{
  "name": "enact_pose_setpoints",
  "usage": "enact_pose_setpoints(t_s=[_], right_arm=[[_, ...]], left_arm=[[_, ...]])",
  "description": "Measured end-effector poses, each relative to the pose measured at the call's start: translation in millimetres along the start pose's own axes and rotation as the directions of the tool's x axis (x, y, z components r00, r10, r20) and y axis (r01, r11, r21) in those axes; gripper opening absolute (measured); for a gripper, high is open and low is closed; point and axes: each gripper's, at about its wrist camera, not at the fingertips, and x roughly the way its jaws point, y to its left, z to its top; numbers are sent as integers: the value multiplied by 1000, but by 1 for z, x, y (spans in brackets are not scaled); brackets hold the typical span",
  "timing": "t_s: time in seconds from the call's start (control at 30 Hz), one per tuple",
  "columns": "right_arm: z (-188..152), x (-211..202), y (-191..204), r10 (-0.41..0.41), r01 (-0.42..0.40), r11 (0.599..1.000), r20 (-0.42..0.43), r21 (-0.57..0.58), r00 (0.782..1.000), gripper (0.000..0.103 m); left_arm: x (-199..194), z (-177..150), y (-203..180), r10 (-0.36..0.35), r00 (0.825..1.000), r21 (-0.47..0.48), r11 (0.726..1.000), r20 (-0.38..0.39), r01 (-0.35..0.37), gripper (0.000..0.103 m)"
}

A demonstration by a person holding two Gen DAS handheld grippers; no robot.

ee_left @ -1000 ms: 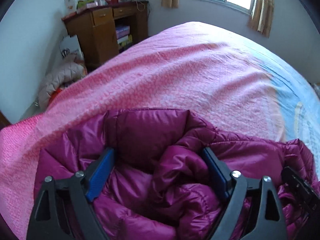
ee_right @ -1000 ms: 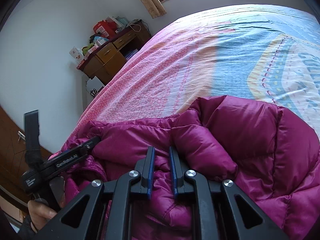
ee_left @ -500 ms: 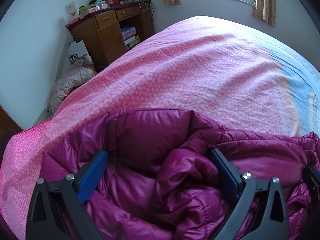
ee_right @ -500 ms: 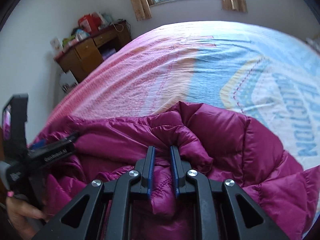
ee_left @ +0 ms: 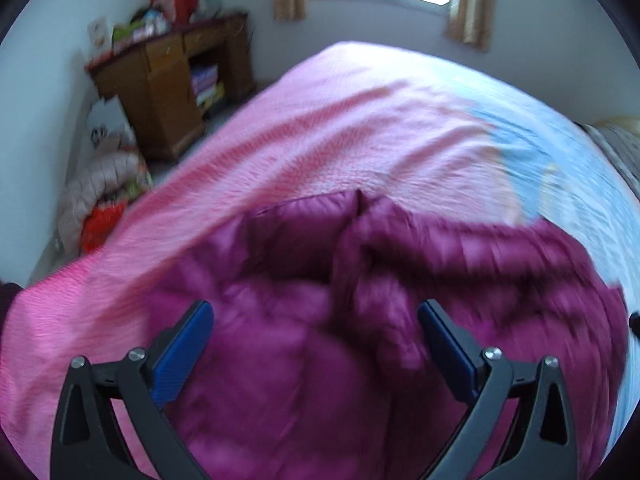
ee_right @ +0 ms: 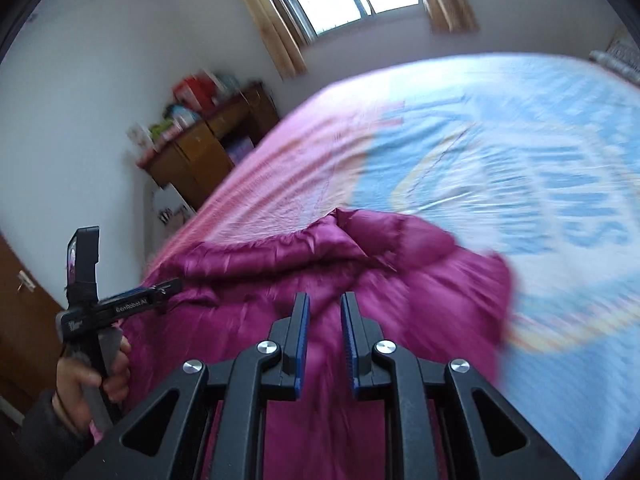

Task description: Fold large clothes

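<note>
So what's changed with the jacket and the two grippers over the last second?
The right gripper has let go of the fold it pinched in the purple jacket; its jaws now stand slightly apart above the fabric. The left gripper spread wider and lifted clear. The jacket stayed bunched on the bed.

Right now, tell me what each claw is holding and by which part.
Nothing is held. The left claw stands wide open above the magenta jacket; the right claw is narrowly parted, with no fabric pinched.
</note>
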Motion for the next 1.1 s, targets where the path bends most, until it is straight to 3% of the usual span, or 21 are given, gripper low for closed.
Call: enact_pose_setpoints(t_s=[0.17, 0.2, 0.4, 0.53, 0.63, 0.77, 0.87, 1.0, 1.1], right_arm=[[-67, -104, -13, -10, 13, 999, 67, -40, 998, 59], [-82, -123, -14, -17, 21, 999, 81, -40, 997, 61], [-156, -206, -30, -41, 39, 999, 98, 22, 994, 62], [-198, -234, -31, -18, 17, 1000, 38, 23, 999, 62], [-226, -242, -25, -8, 7, 1000, -38, -24, 999, 62], [-255, -246, -20, -23, 15, 998, -121, -62, 992, 62], [-269, -243, -26, -47, 43, 999, -143, -27, 989, 62], [-278, -246, -37, 37, -26, 996, -137, 81, 990, 62], [-283, -247, -33, 88, -71, 994, -208, 89, 974, 62]], left_arm=[[-74, -69, 25, 8, 996, 69, 997, 85, -14, 103], [-88, -85, 33, 3, 995, 71, 997, 101, -10, 103], [-131, -160, 79, -38, 996, -42, 998, 83, 41, 103], [-156, -202, 98, -64, 992, -100, 992, 106, 74, 103], [-170, -229, 101, -89, 989, -86, 991, 114, 99, 103], [-176, -251, 93, -94, 990, -56, 993, 106, 100, 103], [-175, -260, 90, -113, 990, -49, 992, 87, 117, 103], [-179, -268, 88, -113, 990, -30, 993, 88, 116, 103], [-186, -272, 87, -116, 988, -10, 993, 102, 118, 103]])
